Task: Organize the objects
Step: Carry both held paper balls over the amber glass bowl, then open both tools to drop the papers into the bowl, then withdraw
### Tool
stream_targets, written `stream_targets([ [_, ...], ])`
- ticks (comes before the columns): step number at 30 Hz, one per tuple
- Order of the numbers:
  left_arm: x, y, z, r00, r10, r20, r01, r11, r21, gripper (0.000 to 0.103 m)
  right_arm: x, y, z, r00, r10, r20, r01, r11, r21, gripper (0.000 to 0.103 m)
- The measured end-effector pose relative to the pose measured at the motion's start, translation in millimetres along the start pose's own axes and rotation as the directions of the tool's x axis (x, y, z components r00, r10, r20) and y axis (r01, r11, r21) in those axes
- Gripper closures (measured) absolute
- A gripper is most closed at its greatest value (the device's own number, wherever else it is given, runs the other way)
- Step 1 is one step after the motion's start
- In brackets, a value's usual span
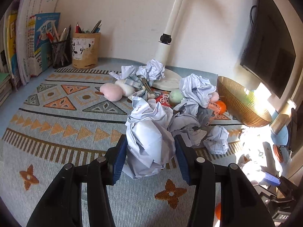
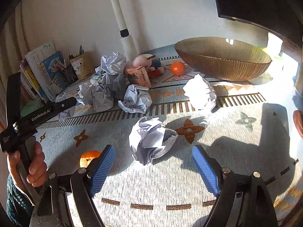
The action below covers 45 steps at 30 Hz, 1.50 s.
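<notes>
Books (image 1: 32, 43) and two pen holders (image 1: 86, 51) are stood at the far left against the wall. A crumpled paper ball (image 1: 149, 143) is held between the blue pads of the left gripper (image 1: 150, 151), low over the patterned cloth (image 1: 62, 117), before a heap of crumpled paper (image 1: 195, 90). A second paper ball (image 2: 151, 140) is seen lying on the cloth ahead of the right gripper (image 2: 153, 162), whose jaws are spread wide with nothing held. An orange (image 2: 88, 158) is partly hidden by its left finger. A gold bowl (image 2: 223, 58) is set far right.
</notes>
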State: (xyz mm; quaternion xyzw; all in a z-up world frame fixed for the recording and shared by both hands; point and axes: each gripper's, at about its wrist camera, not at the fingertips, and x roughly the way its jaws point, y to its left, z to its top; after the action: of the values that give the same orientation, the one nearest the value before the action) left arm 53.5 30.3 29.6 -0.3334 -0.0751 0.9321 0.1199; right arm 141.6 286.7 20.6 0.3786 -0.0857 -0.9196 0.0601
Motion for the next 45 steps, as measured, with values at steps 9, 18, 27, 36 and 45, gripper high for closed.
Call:
stream_targets([
  [9,-3,-10,-1,1.0,0.023,0.011,-0.024,0.998,0.06,0.055,19,6,12,0.998,-0.05,-0.03,0.051,0.999,0.015,0.055],
  [18,-47,-64,46,0.992,-0.103,0.073,0.092,0.986,0.139,0.056,-52,-34,65,0.988,-0.053,0.147,0.036,0.993,0.114,0.057],
  [27,12,-196,120,0.962,-0.271,-0.034,0.269,0.917,0.294,0.056,-76,-119,138,0.948,-0.206,0.242,0.11,0.928,0.357,0.057],
  [36,97,-246,115,0.952,-0.271,-0.143,0.302,0.91,0.285,0.047,-34,-156,160,0.953,-0.244,0.178,0.164,0.913,0.374,0.043],
  [45,62,-221,110,0.956,-0.282,-0.083,0.294,0.91,0.291,0.004,-45,-155,141,0.957,-0.228,0.182,0.151,0.922,0.357,0.036],
])
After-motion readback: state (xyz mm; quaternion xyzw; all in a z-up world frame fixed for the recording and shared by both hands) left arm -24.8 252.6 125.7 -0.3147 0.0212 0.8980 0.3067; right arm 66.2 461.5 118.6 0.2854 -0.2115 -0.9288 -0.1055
